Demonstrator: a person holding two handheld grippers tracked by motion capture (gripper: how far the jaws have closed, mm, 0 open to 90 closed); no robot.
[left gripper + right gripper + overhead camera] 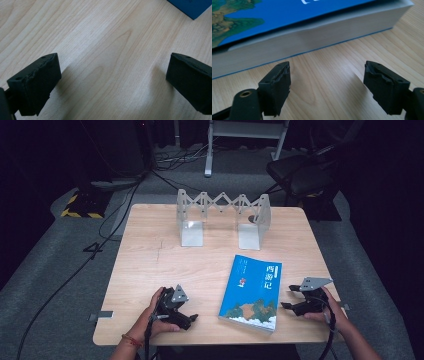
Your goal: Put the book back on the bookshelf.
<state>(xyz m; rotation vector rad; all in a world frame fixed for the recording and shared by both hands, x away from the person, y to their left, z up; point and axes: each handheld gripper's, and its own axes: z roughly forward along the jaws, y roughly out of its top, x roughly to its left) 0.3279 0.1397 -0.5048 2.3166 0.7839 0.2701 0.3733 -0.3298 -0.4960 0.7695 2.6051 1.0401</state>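
Observation:
A thick blue book [252,292] lies flat on the wooden table [150,265], right of centre and near the front edge. My left gripper [189,319] rests low on the table to the book's left, a short gap away, and is open. In the left gripper view its jaws [113,61] stand wide over bare wood, with a book corner [192,6] at the top right. My right gripper [286,298] sits just right of the book, also open. In the right gripper view its jaws [327,71] face the book's page edge [312,40] close ahead, nothing between them.
An expandable metal bookend rack [222,217] stands upright at the table's back middle. Behind the table are a dark chair [300,175], a white stand [245,135] and cables [125,205] on the grey floor. A person's hands hold both grippers at the front edge.

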